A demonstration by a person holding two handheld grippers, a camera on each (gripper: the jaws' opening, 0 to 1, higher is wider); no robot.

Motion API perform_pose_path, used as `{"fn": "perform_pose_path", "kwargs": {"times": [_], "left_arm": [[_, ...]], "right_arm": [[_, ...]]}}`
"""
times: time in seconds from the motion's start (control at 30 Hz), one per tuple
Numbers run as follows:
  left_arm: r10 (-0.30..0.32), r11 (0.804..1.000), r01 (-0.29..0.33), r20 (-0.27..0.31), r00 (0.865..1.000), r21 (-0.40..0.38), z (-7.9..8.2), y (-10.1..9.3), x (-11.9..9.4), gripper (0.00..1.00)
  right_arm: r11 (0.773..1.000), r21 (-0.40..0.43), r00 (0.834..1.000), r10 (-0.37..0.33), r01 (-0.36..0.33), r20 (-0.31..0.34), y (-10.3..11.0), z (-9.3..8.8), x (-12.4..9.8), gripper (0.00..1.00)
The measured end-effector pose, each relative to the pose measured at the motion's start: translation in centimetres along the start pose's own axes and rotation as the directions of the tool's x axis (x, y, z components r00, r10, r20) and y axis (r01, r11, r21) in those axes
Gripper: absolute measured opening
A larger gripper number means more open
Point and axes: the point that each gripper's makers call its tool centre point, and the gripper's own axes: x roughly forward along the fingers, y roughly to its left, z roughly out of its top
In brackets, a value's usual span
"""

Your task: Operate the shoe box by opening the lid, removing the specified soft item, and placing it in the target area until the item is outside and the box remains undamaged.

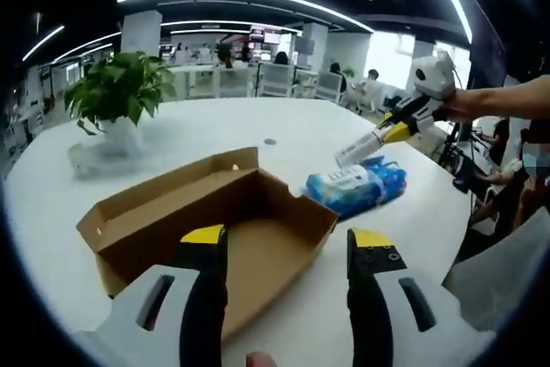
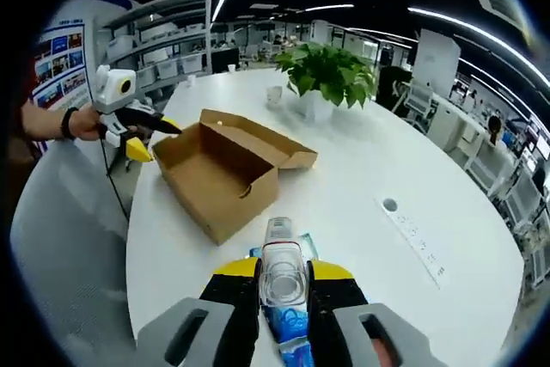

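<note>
An open brown cardboard shoe box (image 1: 215, 221) lies on the white table (image 1: 258, 126), its lid folded back and its inside bare. My left gripper (image 1: 288, 238) is open, its jaws spread over the box's near right corner. To the right of the box, a blue soft pack of wipes (image 1: 357, 186) with a white label is at table level. My right gripper (image 1: 365, 148) reaches down onto it. In the right gripper view the right gripper (image 2: 284, 277) is shut on the blue pack (image 2: 284, 320). Beyond it are the box (image 2: 219, 174) and my left gripper (image 2: 142, 131).
A potted plant (image 1: 120, 92) stands at the back left of the table, also seen as the plant (image 2: 326, 75). A power strip (image 2: 417, 242) is set into the tabletop. People sit at desks behind. A person's arm (image 1: 507, 100) holds the right gripper.
</note>
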Motion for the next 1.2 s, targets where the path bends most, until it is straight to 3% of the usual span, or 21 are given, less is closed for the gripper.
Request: {"fn": "perform_pose_path", "kwargs": {"times": [0.1,0.2,0.53,0.87,1.2], "left_arm": [[0.000,1.000,0.000,0.007,1.000,-0.007,0.1,0.2,0.1,0.54],[-0.006,1.000,0.006,0.009,1.000,-0.006,0.1,0.0,0.2,0.53],[-0.023,1.000,0.023,0.009,1.000,0.006,0.1,-0.5,0.4,0.53],[-0.019,1.000,0.019,0.010,1.000,-0.004,0.1,0.0,0.3,0.53],[-0.027,1.000,0.027,0.008,1.000,-0.005,0.0,0.0,0.4,0.52]], "right_arm": [[1.000,-0.027,1.000,-0.004,0.003,-0.026,-1.0,0.3,0.3,0.16],[0.994,-0.107,0.995,-0.021,0.010,-0.097,-2.2,-0.1,0.8,0.16],[0.986,-0.166,0.978,-0.039,0.004,-0.205,-5.3,-1.3,2.2,0.16],[0.969,-0.243,0.937,-0.056,-0.031,-0.344,-7.2,-3.3,3.9,0.16],[0.952,-0.295,0.899,-0.060,-0.079,-0.434,-8.3,-4.6,4.7,0.16]]}}
